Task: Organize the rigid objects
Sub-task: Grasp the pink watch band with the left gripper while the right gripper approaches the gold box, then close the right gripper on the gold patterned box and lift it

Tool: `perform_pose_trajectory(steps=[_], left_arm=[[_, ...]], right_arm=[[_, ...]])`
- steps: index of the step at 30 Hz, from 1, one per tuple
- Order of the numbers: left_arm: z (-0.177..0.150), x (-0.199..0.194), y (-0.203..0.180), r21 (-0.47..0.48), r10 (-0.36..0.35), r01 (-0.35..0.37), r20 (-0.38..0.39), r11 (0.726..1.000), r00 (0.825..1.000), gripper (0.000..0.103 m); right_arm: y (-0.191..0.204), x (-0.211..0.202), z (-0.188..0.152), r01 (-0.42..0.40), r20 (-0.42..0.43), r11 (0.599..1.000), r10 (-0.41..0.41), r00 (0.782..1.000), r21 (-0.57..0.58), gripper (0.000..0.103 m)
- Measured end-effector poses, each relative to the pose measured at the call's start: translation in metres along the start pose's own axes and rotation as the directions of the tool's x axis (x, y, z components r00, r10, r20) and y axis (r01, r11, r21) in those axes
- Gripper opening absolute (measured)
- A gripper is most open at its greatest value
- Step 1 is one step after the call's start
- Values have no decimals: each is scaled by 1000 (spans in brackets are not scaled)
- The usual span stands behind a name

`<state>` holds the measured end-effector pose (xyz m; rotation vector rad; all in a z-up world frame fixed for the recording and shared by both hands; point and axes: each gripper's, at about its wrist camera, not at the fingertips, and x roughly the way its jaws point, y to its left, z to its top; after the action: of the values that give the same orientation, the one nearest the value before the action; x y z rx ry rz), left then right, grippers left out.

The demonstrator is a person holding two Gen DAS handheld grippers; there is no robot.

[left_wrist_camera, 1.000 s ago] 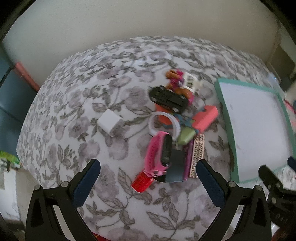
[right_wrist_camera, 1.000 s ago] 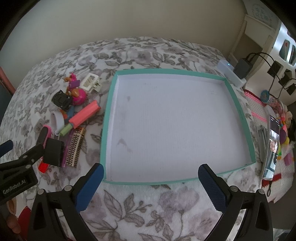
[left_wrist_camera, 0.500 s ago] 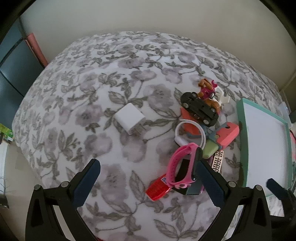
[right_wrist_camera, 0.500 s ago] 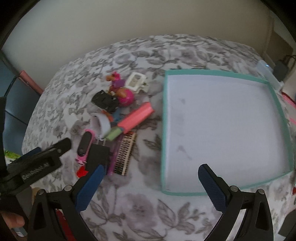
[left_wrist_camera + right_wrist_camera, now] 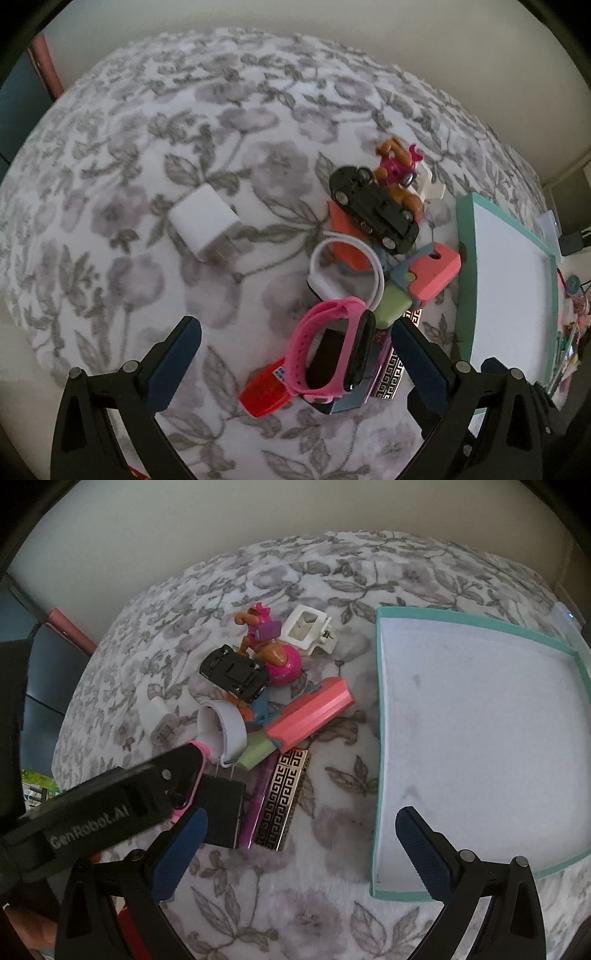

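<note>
A pile of small rigid items lies on the floral blanket. It holds a pink watch band (image 5: 332, 350), a black toy car (image 5: 373, 210), a coral highlighter (image 5: 314, 712), a gold patterned bar (image 5: 282, 797), a black charger (image 5: 221, 812), a white clip (image 5: 306, 627) and a toy figure (image 5: 273, 650). A white charger (image 5: 205, 225) sits apart to the left. My left gripper (image 5: 295, 350) is open, low over the pink band and not touching it. My right gripper (image 5: 301, 842) is open between the pile and the teal tray (image 5: 380, 738), which holds nothing.
The blanket (image 5: 221, 110) drops off at its rounded edges, with a wall behind. Clutter and cables lie beyond the tray's far right side (image 5: 569, 295). In the right wrist view one left gripper finger (image 5: 177, 771) crosses the pile's near left part.
Both grippers have swung left toward the pile. The left one has come closer to the pink band, and the right one has left the tray's middle. Nothing was taken hold of.
</note>
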<state>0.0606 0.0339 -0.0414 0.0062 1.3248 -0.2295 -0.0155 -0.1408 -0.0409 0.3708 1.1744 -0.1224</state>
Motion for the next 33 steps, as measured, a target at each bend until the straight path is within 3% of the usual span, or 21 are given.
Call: perform_pose_trajectory(steps=[2, 4, 9, 13, 27, 33], left_arm=[[1, 9, 1, -15, -21, 20, -32, 1000, 999, 101], [0, 15, 1, -23, -48, 46, -57, 999, 997, 82], [-3, 25, 0, -43, -109, 106, -91, 993, 990, 75], [-4, 29, -3, -51, -167, 163, -102, 985, 981, 58], [-7, 22, 11, -92, -211, 204, -79, 975, 974, 52], [-5, 10, 27, -122, -155, 151, -25, 981, 988, 52]], right_arm=[[-1, 3, 0, -2, -10, 1000, 2, 1000, 2, 103], [-2, 5, -1, -1, -16, 1000, 1, 1000, 2, 103], [-5, 7, -2, 0, -23, 1000, 0, 1000, 16, 103], [-6, 6, -2, -3, -18, 1000, 3, 1000, 21, 103], [-5, 5, -2, -5, -14, 1000, 6, 1000, 14, 103], [3, 3, -2, -18, 3, 1000, 18, 1000, -8, 99]])
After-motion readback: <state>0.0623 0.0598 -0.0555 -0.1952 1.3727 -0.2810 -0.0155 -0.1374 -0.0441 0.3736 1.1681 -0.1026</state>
